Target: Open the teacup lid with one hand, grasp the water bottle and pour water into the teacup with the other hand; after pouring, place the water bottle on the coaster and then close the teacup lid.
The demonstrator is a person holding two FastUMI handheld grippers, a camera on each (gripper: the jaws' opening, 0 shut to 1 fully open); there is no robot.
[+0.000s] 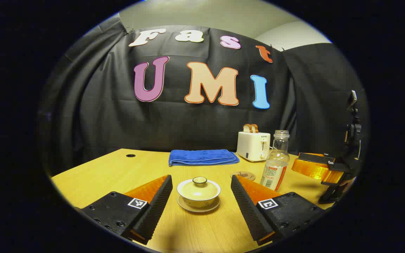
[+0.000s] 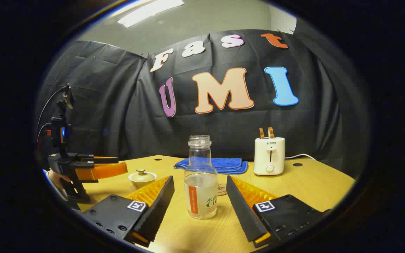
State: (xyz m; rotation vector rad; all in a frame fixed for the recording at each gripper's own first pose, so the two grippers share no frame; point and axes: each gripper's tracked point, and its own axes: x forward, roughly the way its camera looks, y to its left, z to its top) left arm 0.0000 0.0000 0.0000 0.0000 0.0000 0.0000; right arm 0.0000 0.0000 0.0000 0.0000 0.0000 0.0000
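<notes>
Black cloth backs the pale wooden table (image 1: 118,172), and nothing of my task looks started. Both my jaws stand wide and hold nothing: my left gripper (image 1: 201,205) frames the cream lidded ceramic teacup (image 1: 198,191), lid on; my right gripper (image 2: 200,207) frames the uncapped clear plastic water bottle (image 2: 200,179), upright beside the round brown coaster (image 1: 243,175). Lifting, pouring, placing, closing all remain.

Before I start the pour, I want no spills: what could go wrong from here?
1. The water bottle has no cap; a tilted or jerky grasp by the open right tool could slosh water out.
2. The lid offers just a small knob; the left tool, open wide, may slip or drag the teacup.
3. The coaster lies right beside the bottle, easily nudged.
</notes>
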